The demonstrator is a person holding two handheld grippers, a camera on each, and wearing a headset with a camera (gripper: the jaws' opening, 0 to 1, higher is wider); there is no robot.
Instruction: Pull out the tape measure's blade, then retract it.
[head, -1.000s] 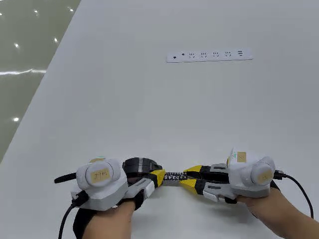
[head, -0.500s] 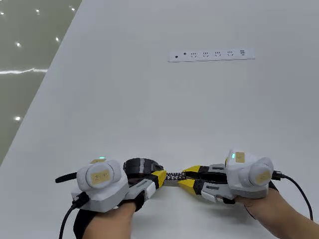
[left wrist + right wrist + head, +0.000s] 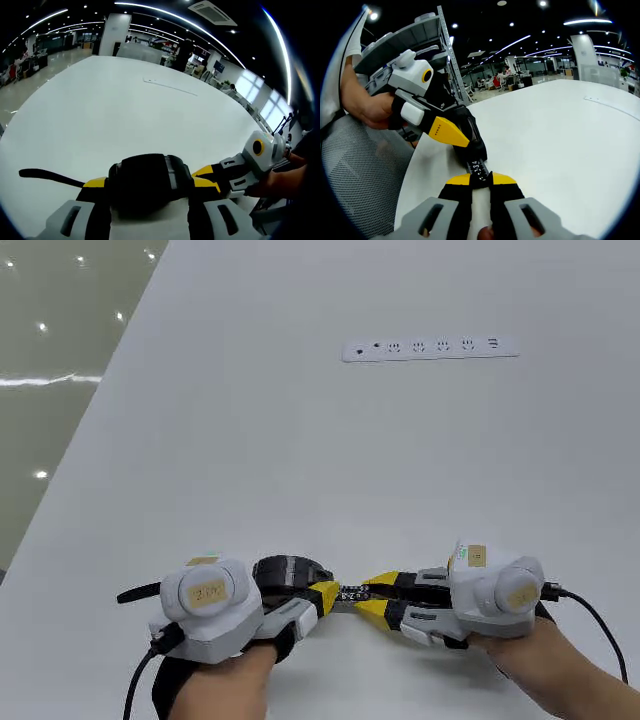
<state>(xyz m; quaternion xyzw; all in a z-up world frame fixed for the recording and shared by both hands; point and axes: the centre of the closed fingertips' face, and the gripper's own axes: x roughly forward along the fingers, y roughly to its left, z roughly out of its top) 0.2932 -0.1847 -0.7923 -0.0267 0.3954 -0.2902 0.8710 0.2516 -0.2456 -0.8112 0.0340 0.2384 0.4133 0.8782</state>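
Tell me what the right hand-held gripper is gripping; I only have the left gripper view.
Observer: The right hand-held gripper is shut on the blade; the right gripper view shows printed numerals on it.
Operator: How much blade is out?
Observer: In the head view only a short stretch spans from the case to the right jaws.

Tape measure [image 3: 288,571] — half behind left claw [image 3: 303,592]
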